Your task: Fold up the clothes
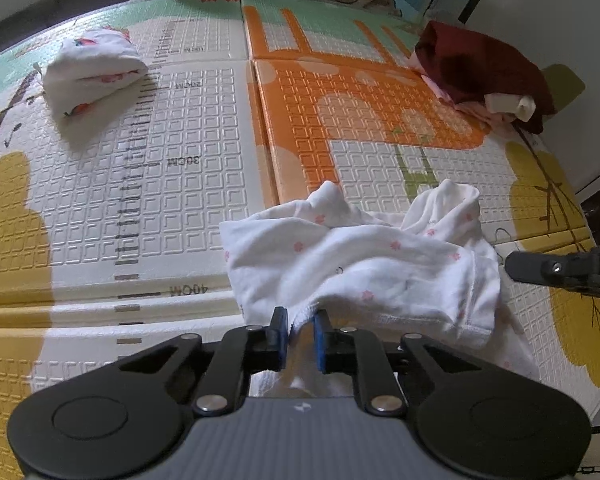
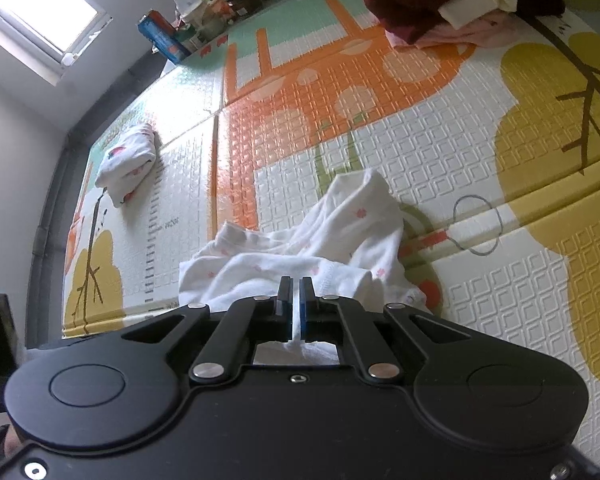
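Play mat (image 1: 204, 208) covers the work surface: embossed squares, orange, yellow and green cartoon print, a printed ruler strip down the left panel.

White garment (image 1: 360, 264) with small pink flower print lies crumpled on the near middle of the mat, bunched in loose folds, two lobes sticking up at its far edge. Not flat, not folded.

Left hand-held gripper (image 1: 300, 328): blue pads nearly together, a hem of the white garment pinched between them. Cloth runs back under the gripper body. Pads press on fabric.

Right hand-held gripper (image 2: 296, 300): jaws almost touching, a thin strip of the same white garment (image 2: 300, 248) caught in the slit between the pads and showing again through the window behind them. It grips the garment's near edge. In the left wrist view the right gripper's black tip (image 1: 556, 268) shows at the right border, just beside the garment's right side.

Folded white bundle (image 1: 94, 72) with red and pink print sits far left on the mat, well apart from the crumpled piece. Same bundle in the right wrist view (image 2: 128, 160), by the left edge of the mat.

Clothes pile (image 1: 484, 68) at far right: dark red cloth on top, pink and cream pieces beneath, poking out at the near side.

Bottles and boxes (image 2: 204, 16) crowd the far end beyond the mat. Bright window (image 2: 40, 8) upper left in the right wrist view.
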